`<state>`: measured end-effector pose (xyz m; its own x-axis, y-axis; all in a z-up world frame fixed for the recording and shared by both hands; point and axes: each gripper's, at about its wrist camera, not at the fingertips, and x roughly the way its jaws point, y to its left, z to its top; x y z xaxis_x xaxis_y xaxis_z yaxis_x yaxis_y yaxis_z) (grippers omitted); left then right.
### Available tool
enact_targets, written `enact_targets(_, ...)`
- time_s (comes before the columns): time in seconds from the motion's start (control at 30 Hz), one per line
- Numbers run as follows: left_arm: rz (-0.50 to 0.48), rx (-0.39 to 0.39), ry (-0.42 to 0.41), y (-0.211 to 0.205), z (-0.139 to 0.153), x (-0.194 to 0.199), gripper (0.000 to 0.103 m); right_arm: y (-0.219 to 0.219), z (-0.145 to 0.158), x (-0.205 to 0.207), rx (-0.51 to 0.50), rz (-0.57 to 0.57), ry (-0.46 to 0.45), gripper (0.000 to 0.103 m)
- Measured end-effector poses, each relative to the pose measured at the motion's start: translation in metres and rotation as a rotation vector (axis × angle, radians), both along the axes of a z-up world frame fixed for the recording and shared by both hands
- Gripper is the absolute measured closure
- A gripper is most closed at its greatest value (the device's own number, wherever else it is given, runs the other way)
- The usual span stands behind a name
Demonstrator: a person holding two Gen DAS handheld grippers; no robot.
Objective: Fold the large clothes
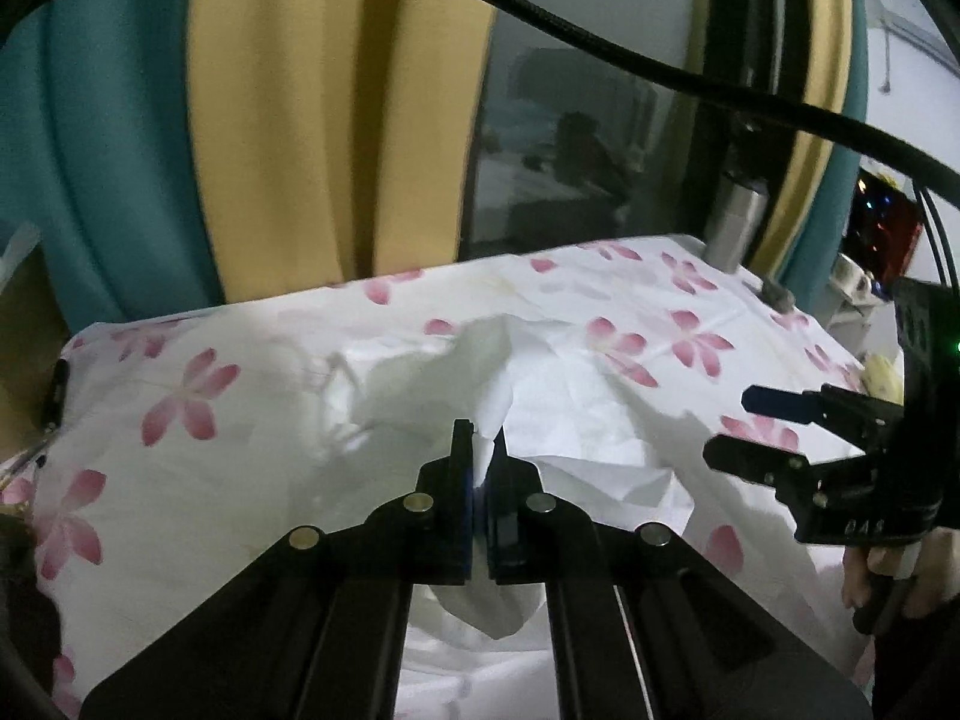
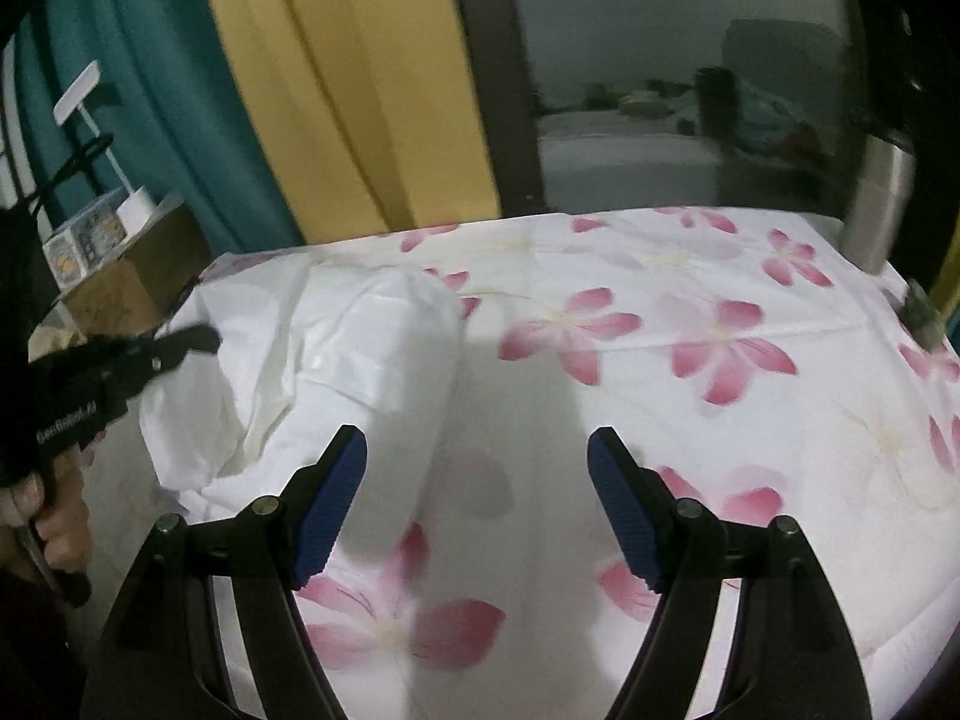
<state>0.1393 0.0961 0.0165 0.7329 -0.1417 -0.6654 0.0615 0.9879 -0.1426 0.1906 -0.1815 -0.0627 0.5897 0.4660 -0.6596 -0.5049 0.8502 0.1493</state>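
The left tongs pinch a raised fold of the white garment, lifting it off the flower-print sheet — the right tongs hover spread apart just beside it, gripping nothing. Behind the surface hang teal and yellow curtains beside a dark window. The left tool's body reads "GenRobot.AI", blurred.
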Motion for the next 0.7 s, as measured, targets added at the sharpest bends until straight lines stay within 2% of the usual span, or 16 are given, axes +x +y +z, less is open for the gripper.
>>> enact_targets(0.2, 0.085, 0.004, 0.005, 0.053, -0.01, 0.009, 0.1, 0.038, -0.005, 0.006, -0.05, 0.043, -0.002, 0.027)
enact_targets(0.3, 0.134, 0.009, 0.034, 0.082, -0.026, 0.023, 0.1, 0.055, -0.011, 0.012, -0.071, 0.063, 0.009, 0.027)
enact_targets(0.5, 0.207, -0.062, 0.099, 0.114, -0.048, 0.038, 0.098, 0.09, -0.028, 0.025, -0.11, 0.109, 0.039, 0.027)
enact_targets(0.53, 0.217, -0.075, 0.101, 0.117, -0.048, 0.038, 0.088, 0.094, -0.03, 0.026, -0.114, 0.116, 0.041, 0.026)
enact_targets(0.57, 0.227, -0.085, 0.099, 0.12, -0.047, 0.037, 0.071, 0.099, -0.032, 0.028, -0.12, 0.123, 0.044, 0.026)
enact_targets(0.63, 0.249, -0.091, 0.078, 0.123, -0.043, 0.031, 0.053, 0.106, -0.035, 0.03, -0.131, 0.125, 0.044, 0.022)
enact_targets(0.7, 0.234, -0.106, 0.053, 0.123, -0.035, 0.022, 0.052, 0.109, -0.036, 0.032, -0.131, 0.121, 0.044, 0.021)
